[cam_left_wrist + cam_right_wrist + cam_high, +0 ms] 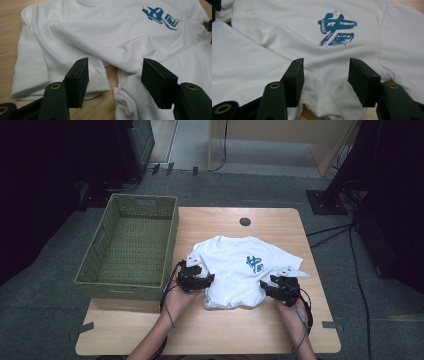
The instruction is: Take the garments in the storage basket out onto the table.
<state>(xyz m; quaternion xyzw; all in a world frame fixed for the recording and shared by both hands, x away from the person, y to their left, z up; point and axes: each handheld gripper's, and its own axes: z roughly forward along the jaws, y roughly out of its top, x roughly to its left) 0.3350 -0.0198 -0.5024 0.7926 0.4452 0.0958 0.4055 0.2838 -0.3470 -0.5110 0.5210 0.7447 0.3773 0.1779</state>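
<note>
A white T-shirt (240,270) with a blue brush-stroke print lies crumpled on the wooden table (210,332), its lower part folded up. My left gripper (207,281) sits at the shirt's near left edge. In the left gripper view the left gripper (115,67) stands open above a sleeve and a bunched fold of the T-shirt (100,32), with the pads off the cloth. My right gripper (267,287) is at the shirt's near right edge. In the right gripper view the right gripper (325,66) is open over the T-shirt (287,37), just below the print.
An olive-green woven basket (120,290) stands at the table's left side, reaching past its edge, with nothing inside. A round cable hole (245,221) sits near the table's far edge. Bare wood lies in front of the shirt. Cables run across the floor at right.
</note>
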